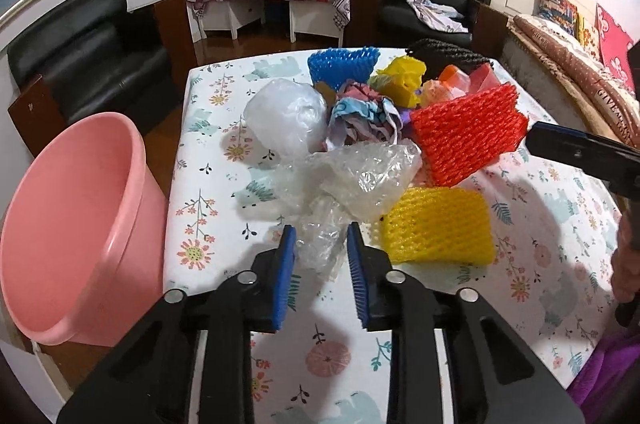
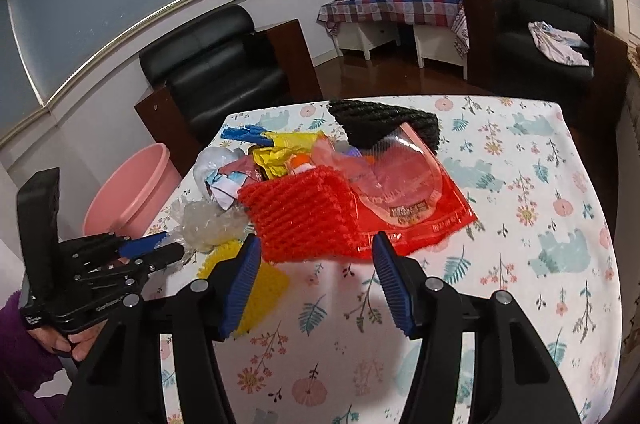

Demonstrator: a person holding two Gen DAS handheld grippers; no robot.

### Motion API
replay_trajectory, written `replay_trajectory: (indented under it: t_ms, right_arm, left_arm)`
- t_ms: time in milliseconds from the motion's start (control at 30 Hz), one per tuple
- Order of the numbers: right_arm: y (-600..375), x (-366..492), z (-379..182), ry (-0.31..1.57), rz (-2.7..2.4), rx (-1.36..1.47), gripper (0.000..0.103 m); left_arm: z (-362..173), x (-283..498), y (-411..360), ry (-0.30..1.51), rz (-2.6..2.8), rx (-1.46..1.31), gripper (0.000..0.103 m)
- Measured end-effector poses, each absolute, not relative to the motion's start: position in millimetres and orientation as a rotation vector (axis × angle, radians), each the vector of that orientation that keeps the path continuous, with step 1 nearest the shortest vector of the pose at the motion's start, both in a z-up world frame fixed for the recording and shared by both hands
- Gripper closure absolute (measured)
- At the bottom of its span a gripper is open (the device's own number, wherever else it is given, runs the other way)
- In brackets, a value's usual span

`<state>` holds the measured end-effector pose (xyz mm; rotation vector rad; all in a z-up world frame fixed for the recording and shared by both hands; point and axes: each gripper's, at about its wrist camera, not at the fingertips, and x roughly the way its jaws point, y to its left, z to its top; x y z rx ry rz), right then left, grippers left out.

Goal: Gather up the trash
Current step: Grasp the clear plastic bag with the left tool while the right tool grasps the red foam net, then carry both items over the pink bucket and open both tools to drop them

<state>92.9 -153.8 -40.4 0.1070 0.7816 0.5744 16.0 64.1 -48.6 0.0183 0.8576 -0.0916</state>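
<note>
L gripper point(image 1: 321, 238), bottom centre of left view: jaws partway shut around a clear plastic bag point(image 1: 320, 244), blue pads at its sides, contact hard to tell. R gripper point(image 2: 316, 252), bottom of right view: jaws open, red foam net point(image 2: 300, 216) just ahead between the tips, not pinched. Yellow foam net point(image 1: 438, 224) beside it. Trash pile mid-tabletop point(image 1: 208, 152). Pink bucket point(image 1: 68, 220) at left, off the tabletop edge.
</note>
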Motion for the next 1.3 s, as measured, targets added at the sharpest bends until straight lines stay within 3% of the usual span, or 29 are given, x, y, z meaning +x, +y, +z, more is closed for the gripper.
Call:
replay_trajectory:
  t_ms: [500, 633, 700, 1300]
  right_arm:
    - [-137.3, 126.2, -43.6, 0.779, 0.605, 0.069, 0.047]
    - [-134.8, 117.5, -43.1, 0.779, 0.623, 0.074, 0.083]
    - [-137.2, 111.8, -42.6, 0.776, 0.625, 0.078, 0.09]
    - [-182.7, 56.9, 16.6, 0.62, 0.513, 0.111, 0.094]
  left_arm:
    - [-26.3, -8.6, 63.3, 0.805, -0.113, -0.035, 0.085]
    - [-23.5, -11.8, 62.1, 0.794, -0.115, -0.045, 0.085]
    - [-22.0, -13.8, 61.1, 0.788, -0.119, -0.046, 0.085]
    - [3.3, -27.5, 66.6, 0.693, -0.112, -0.078, 0.085]
